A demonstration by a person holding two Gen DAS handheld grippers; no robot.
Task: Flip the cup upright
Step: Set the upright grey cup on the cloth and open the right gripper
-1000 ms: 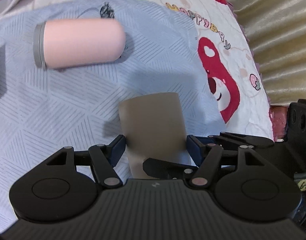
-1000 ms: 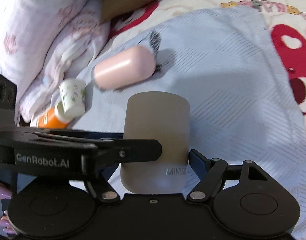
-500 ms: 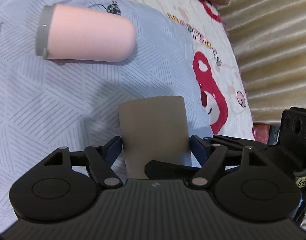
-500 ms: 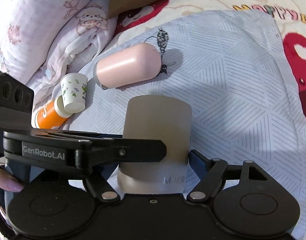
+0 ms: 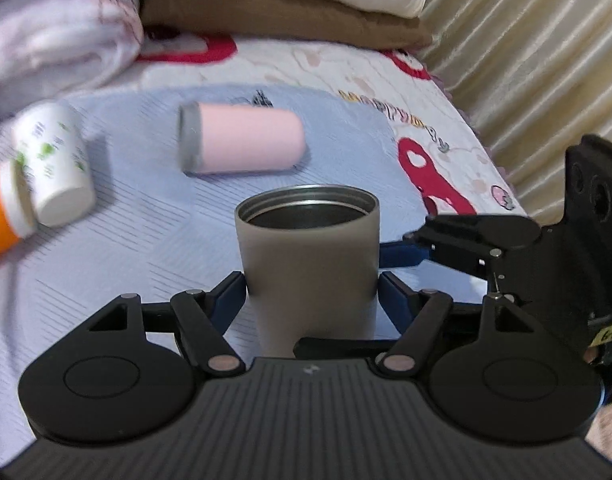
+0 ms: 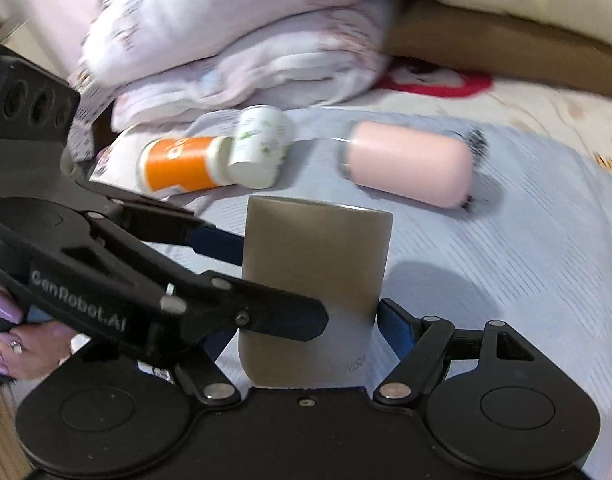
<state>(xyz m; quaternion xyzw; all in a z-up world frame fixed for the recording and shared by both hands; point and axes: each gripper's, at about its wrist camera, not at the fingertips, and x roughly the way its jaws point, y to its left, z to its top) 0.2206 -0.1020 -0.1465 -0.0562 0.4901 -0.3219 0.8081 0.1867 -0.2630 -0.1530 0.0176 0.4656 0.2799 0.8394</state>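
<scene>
A taupe metal cup [image 5: 308, 256] is held between both grippers above the blue-grey mat [image 5: 145, 240]. In the left wrist view its open mouth faces up and away, showing the steel inside. My left gripper [image 5: 308, 292] is shut on the cup's lower body. My right gripper [image 6: 310, 320] is also shut on the cup [image 6: 314, 276], whose flat end points away in that view. The left gripper's black body [image 6: 105, 280] crosses in front of the cup in the right wrist view.
A pink cup [image 5: 241, 144] with a grey rim lies on its side on the mat. A white patterned paper cup [image 5: 53, 160] and an orange cup [image 6: 177, 164] lie at the left. Folded quilts [image 6: 233, 32] are behind, a curtain [image 5: 526, 40] at the right.
Both grippers have tilted the taupe cup, so its open mouth now shows in the left wrist view. The views have swung up toward the quilts and the paper cups.
</scene>
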